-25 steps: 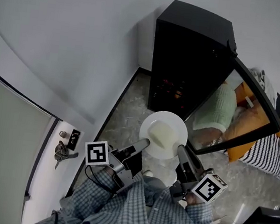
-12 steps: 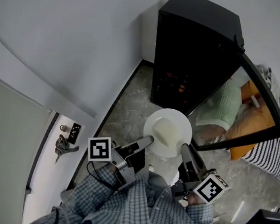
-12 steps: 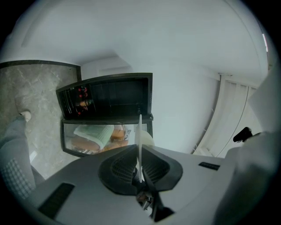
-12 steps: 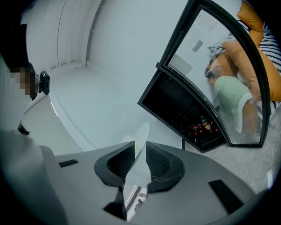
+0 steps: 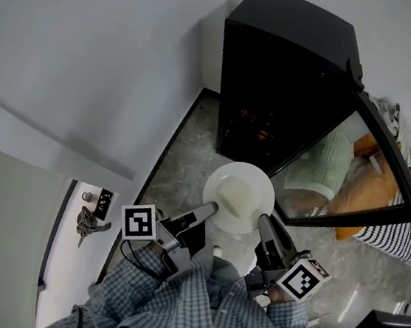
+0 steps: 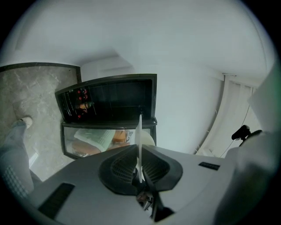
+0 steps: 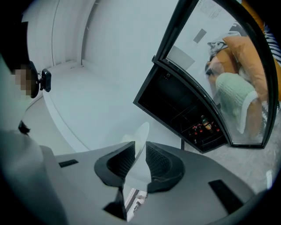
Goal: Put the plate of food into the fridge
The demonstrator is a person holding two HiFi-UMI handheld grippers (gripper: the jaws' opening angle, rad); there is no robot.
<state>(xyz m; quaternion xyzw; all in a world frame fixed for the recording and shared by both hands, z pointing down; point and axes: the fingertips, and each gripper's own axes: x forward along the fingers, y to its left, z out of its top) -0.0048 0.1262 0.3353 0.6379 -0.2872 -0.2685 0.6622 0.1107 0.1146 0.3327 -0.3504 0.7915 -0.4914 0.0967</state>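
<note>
A white plate (image 5: 239, 196) carrying pale food (image 5: 234, 198) hangs in the air in front of the small black fridge (image 5: 284, 80). My left gripper (image 5: 212, 209) is shut on the plate's near-left rim. My right gripper (image 5: 262, 219) is shut on its near-right rim. In the left gripper view the plate (image 6: 139, 147) shows edge-on between the pads of the left gripper (image 6: 139, 163). In the right gripper view the plate (image 7: 139, 145) sits tilted between the pads of the right gripper (image 7: 140, 159). The fridge's glass door (image 5: 364, 170) stands swung open to the right, and bottles (image 5: 253, 126) show on a low shelf.
The fridge stands in a corner against white walls, on a grey marbled floor (image 5: 183, 164). A person in a striped top (image 5: 406, 229) with orange and green cushions lies beyond the open door. Keys (image 5: 87, 219) lie on a white ledge at lower left.
The plate and both grippers have stayed together in front of the fridge, shifting only slightly in the picture as the head camera moved. Both grips are unchanged.
</note>
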